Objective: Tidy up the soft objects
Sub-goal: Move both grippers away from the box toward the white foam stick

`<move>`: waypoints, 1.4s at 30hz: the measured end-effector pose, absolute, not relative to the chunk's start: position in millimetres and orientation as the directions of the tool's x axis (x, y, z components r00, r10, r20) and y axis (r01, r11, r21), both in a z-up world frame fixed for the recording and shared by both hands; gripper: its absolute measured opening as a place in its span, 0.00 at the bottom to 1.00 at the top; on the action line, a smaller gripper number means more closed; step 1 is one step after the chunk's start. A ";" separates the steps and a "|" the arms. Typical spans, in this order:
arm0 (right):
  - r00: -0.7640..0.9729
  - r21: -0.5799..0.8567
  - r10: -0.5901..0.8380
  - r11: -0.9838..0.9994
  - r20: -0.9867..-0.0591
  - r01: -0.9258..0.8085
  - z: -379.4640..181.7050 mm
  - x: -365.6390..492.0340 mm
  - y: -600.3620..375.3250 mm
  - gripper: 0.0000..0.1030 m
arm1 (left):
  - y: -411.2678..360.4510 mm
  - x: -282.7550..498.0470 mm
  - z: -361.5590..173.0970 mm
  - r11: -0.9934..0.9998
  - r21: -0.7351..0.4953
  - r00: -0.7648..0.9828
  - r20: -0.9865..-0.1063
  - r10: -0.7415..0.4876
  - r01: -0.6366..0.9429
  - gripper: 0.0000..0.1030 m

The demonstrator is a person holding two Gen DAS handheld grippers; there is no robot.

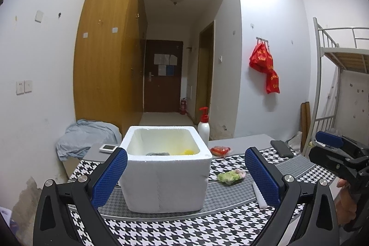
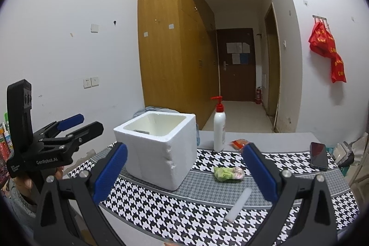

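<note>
A white foam box [image 1: 166, 176] stands on the houndstooth cloth [image 1: 207, 229]; it also shows in the right wrist view [image 2: 159, 149]. Inside lie a grey item [image 1: 159, 153] and a yellow item [image 1: 189, 151]. A green and pink soft object [image 1: 231, 175] lies on the cloth right of the box, also seen from the right wrist [image 2: 229, 173]. A white foam stick [image 2: 238, 204] lies nearer. My left gripper [image 1: 185, 179] is open and empty, its fingers either side of the box. My right gripper [image 2: 184, 173] is open and empty above the cloth.
A white pump bottle with a red top [image 2: 219, 128] stands behind the box. A red packet [image 2: 239, 143] and a black phone [image 2: 319, 155] lie at the back right. A small white device [image 1: 108, 148] and blue cloth [image 1: 85, 135] are left of the box.
</note>
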State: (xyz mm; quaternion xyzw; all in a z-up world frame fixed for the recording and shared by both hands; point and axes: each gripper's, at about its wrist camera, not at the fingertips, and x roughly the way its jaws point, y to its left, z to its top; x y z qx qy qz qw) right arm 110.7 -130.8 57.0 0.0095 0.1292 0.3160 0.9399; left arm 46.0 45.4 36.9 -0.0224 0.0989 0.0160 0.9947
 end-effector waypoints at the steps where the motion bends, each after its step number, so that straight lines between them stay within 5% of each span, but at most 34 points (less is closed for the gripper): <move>1: 0.769 0.096 0.593 0.803 -0.238 -0.589 55.6 110.1 -130.8 0.99 | 46.1 45.5 35.3 0.998 -0.044 0.980 -0.195 0.028 -0.037 0.99; 42: 0.778 0.157 0.511 0.857 -0.365 -0.490 -10.2 140.2 -157.0 0.99 | 22.1 79.9 -28.0 0.997 -0.043 0.957 -0.281 -0.071 0.061 0.99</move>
